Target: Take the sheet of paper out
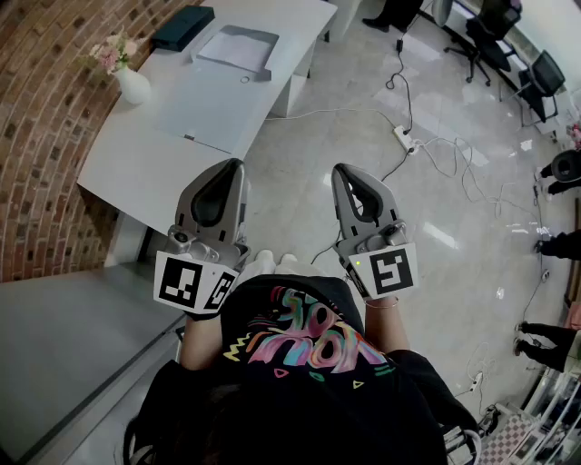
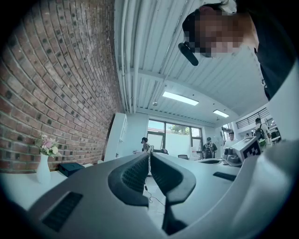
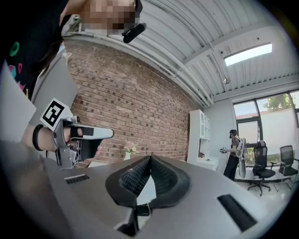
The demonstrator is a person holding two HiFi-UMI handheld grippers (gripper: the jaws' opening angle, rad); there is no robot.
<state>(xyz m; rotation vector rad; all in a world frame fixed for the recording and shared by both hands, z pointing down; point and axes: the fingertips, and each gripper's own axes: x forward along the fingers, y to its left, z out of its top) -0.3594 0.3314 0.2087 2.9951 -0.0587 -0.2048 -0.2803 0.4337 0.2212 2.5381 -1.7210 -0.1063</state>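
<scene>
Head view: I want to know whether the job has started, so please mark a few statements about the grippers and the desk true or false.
1. The left gripper and the right gripper are both shut and hold nothing. True.
2. The paper tray lies on the floor. False: it sits on the white desk, beside a dark box.
3. A vase of flowers stands on the desk near the brick wall. True.
4. The right gripper touches the paper tray. False: both grippers are held in front of the person, well short of the tray.
</scene>
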